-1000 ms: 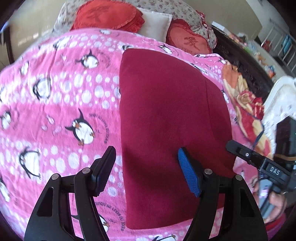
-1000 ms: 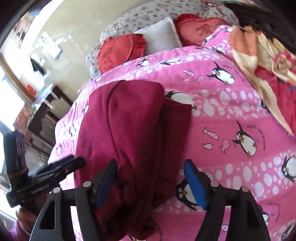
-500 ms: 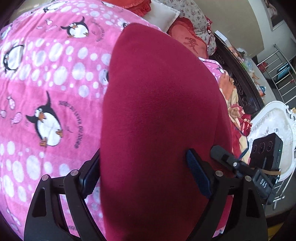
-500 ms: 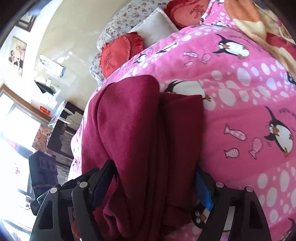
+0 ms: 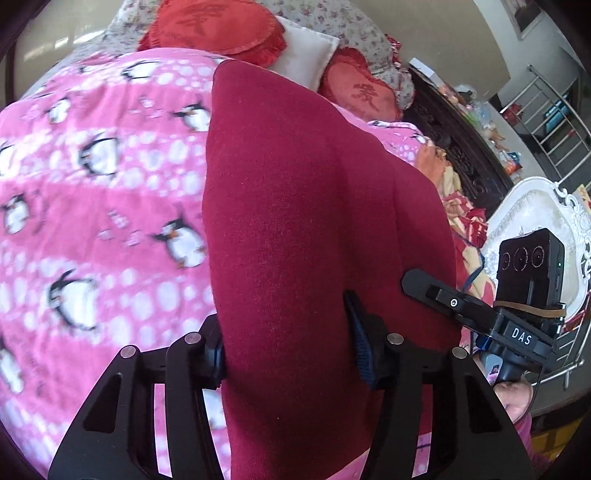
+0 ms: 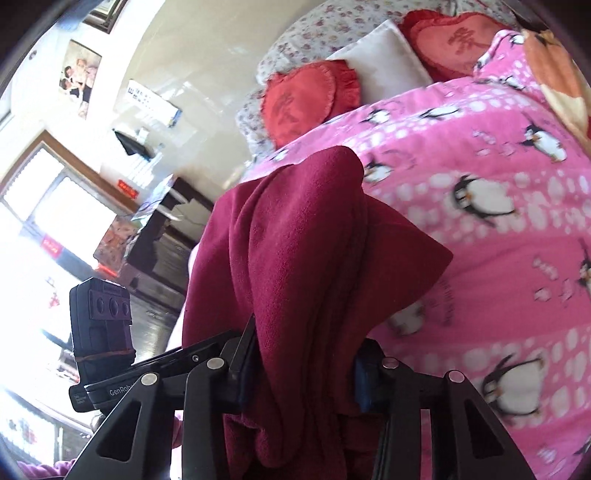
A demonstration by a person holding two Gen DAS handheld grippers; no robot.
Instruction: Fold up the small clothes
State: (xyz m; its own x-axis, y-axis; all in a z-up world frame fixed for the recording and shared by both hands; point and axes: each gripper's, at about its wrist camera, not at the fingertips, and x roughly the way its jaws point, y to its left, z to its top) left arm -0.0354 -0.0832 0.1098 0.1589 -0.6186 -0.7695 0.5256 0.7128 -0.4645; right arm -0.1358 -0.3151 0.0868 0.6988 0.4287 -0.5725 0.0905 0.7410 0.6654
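Observation:
A dark red fleece garment [image 5: 295,221] lies folded lengthwise on a pink penguin blanket [image 5: 92,221]. My left gripper [image 5: 288,354] is shut on its near edge, with the cloth running between the fingers. In the right wrist view the same garment [image 6: 295,258] is bunched and lifted off the blanket [image 6: 498,221]. My right gripper [image 6: 303,373] is shut on its near edge. Each gripper shows in the other's view, the right one [image 5: 480,314] at the garment's right side, the left one [image 6: 110,369] at its left side.
Two red heart cushions [image 5: 214,26] and a white pillow [image 5: 306,55] sit at the bed's head. A patterned orange cloth [image 5: 458,206] lies at the blanket's right edge, by a dark carved bed frame [image 5: 461,147]. A dark cabinet [image 6: 159,236] stands left of the bed.
Both grippers moved in over the garment's near edge and closed on it. The near edge is now lifted off the blanket and the cloth bunches up.

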